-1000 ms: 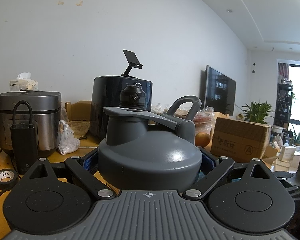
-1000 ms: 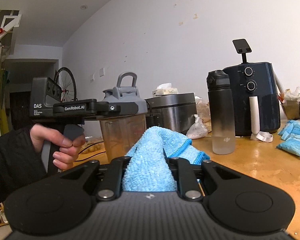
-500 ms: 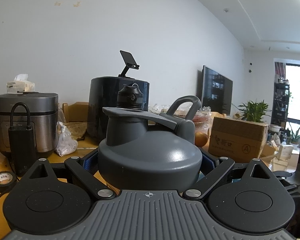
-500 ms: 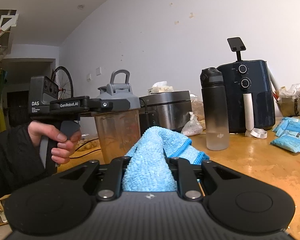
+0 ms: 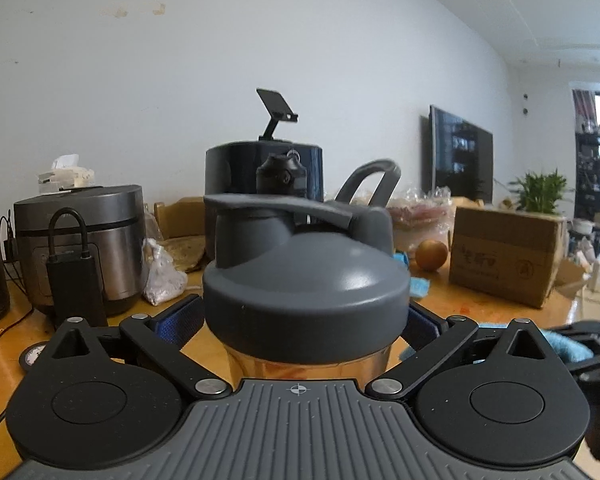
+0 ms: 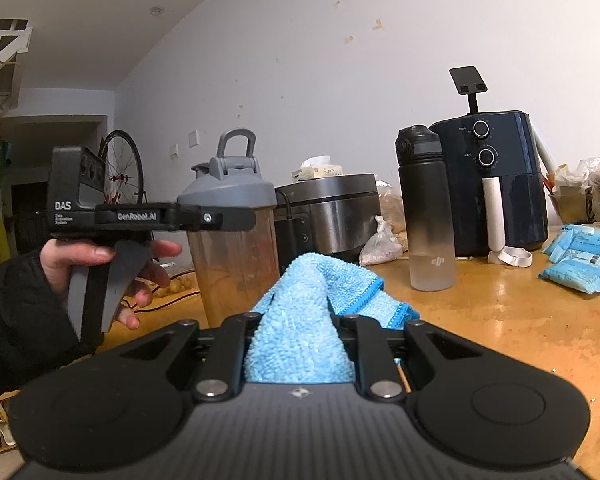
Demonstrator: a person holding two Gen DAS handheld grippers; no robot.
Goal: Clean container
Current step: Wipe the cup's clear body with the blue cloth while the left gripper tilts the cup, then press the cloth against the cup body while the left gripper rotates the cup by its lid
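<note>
A clear shaker bottle (image 6: pixel 232 256) with a grey flip lid (image 5: pixel 304 292) stands upright on the wooden table (image 6: pixel 500 320). My left gripper (image 6: pixel 228 220) reaches around it just under the lid. Its blue pads (image 5: pixel 176 320) flank the bottle, slightly spread, and the lid hides whether they touch. The hand (image 6: pixel 140 264) on that gripper has its fingers lifted off the trigger. My right gripper (image 6: pixel 300 320) is shut on a blue microfibre cloth (image 6: pixel 300 304), to the right of the bottle and nearer than it. The cloth's edge (image 5: pixel 568 348) shows at the right of the left wrist view.
Behind the bottle stand a steel rice cooker (image 6: pixel 328 208), a dark water bottle (image 6: pixel 424 208) and a navy air fryer (image 6: pixel 496 184). Blue packets (image 6: pixel 580 268) lie at the right. A cardboard box (image 5: pixel 504 256), a black power bank (image 5: pixel 74 280) and a tape roll (image 5: pixel 32 356) sit nearby.
The left gripper's fingers have spread slightly and the bottle sits a little higher in its view. The hand's fingers have come off the trigger. The right gripper still holds the cloth.
</note>
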